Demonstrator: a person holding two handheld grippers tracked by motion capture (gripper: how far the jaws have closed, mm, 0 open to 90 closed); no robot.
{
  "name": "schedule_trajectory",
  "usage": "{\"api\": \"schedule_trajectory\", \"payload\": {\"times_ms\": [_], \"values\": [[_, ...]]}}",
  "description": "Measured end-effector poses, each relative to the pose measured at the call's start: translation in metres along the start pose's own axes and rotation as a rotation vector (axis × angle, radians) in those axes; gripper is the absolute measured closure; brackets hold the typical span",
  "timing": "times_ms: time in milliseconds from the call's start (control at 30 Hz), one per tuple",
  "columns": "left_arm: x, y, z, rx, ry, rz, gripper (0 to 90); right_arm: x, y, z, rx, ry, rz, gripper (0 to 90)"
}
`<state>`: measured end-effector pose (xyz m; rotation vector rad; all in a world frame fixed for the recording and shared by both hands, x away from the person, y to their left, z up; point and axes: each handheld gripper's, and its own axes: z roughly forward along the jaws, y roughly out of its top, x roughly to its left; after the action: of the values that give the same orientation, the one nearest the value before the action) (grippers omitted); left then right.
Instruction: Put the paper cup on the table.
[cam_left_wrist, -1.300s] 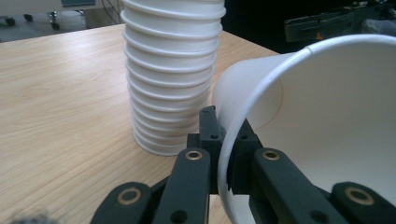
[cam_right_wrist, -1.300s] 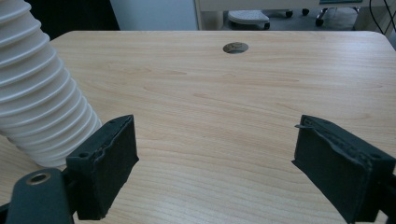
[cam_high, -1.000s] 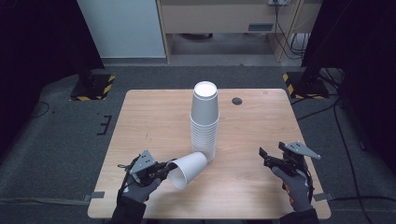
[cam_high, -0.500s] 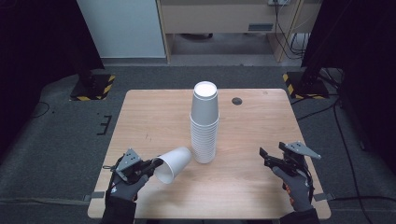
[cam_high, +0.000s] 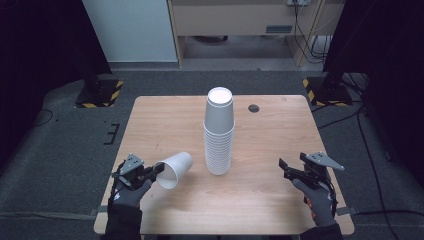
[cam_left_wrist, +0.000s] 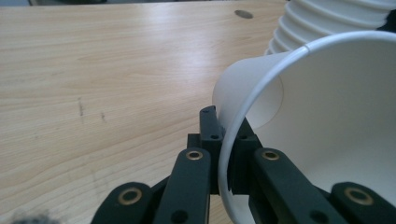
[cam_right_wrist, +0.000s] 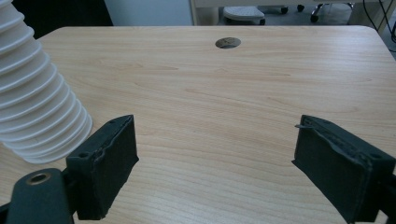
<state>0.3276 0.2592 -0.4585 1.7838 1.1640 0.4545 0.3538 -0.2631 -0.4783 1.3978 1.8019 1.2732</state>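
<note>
My left claw (cam_high: 152, 171) pinches the cup's (cam_high: 175, 169) rim, mouth toward 7 o'clock, clear of the stack (cam_high: 219, 132); right claw (cam_high: 290, 172) wide, idle.

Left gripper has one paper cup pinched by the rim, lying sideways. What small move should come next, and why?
Probably turn the paper cup mouth-down and lower it onto bare tabletop left of the cup stack. The left gripper pinches its rim with the cup tilted sideways above the wood, clear of the stack, while the right gripper waits open at the right.
</note>
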Motion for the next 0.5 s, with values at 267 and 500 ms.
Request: {"api": "schedule_trajectory", "payload": {"times_ms": [267,500], "values": [[0.02,0.005,-0.001,0.071,0.03,-0.044,86.8,0.002,0.001,0.0,0.003,-0.004,-0.011,13.2],[0.03,0.017,-0.003,0.14,0.062,-0.031,86.8,0.001,0.001,0.0,0.001,-0.008,-0.01,13.2]]}}
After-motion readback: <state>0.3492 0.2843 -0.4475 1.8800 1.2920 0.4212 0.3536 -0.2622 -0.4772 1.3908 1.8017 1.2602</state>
